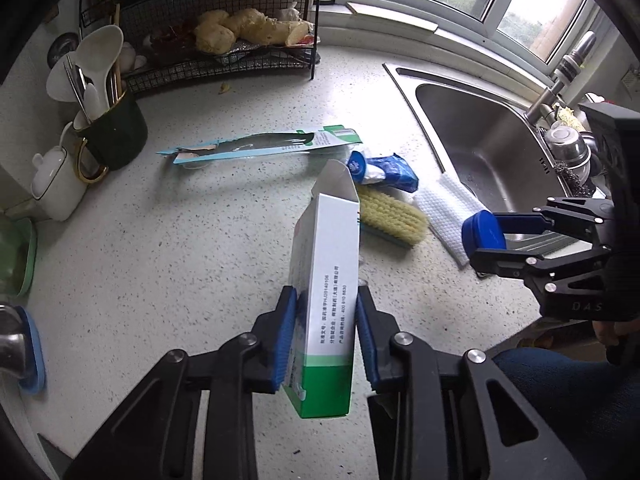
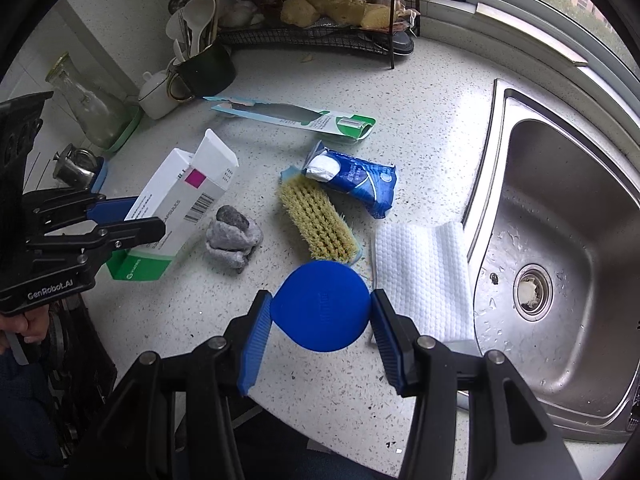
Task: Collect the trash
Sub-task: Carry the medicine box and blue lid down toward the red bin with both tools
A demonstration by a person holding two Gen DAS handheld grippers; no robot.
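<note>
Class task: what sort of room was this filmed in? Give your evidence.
Most likely a home kitchen: a stainless steel sink set into a speckled white countertop, and a dark green mug of spoons and chopsticks.

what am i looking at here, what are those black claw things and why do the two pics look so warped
Those claws are hand-held grippers, one in each of a person's hands, each with a wide-angle camera looking along its fingers, hence the warping. One picture is the left gripper's view: it grips a white and green medicine box. The other is the right gripper's view: it grips a blue cap. On the kitchen counter lie a scrub brush, a blue tissue pack, a white cloth, a grey wad and a torn blister pack, beside a steel sink.
</note>
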